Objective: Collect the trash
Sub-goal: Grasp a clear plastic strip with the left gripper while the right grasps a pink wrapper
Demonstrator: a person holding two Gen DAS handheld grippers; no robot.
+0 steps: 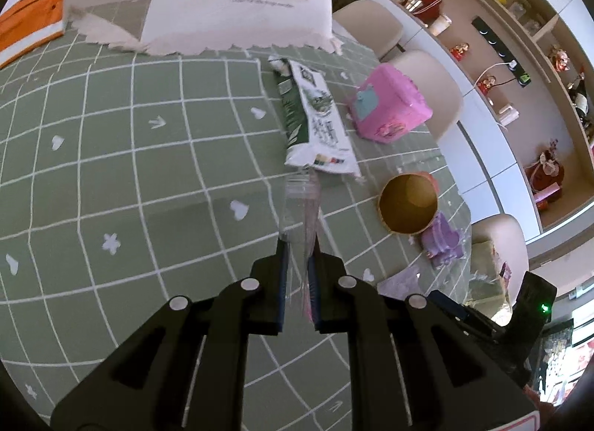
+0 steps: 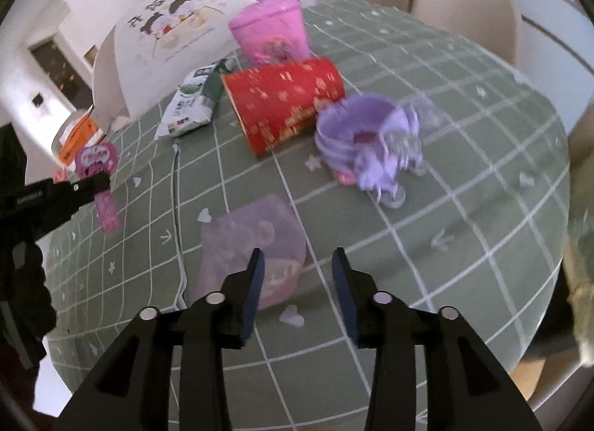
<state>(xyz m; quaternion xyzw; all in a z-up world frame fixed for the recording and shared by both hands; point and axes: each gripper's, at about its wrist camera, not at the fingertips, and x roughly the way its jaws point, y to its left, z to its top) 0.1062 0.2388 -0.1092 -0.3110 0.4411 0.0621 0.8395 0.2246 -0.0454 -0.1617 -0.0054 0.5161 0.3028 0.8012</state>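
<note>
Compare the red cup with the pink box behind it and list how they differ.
The red cup lies tipped on its side, while the pink box stands upright. The red cup is round with gold markings; the pink box is squarish with a picture on its front. The red cup's gold mouth is open in the left wrist view; the pink box looks closed. Both rest on the green checked tablecloth.

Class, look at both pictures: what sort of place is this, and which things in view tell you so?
Probably a home dining room: a table under a green checked tablecloth, padded chairs drawn up to it, and wall shelves of figurines and ornaments.
</note>
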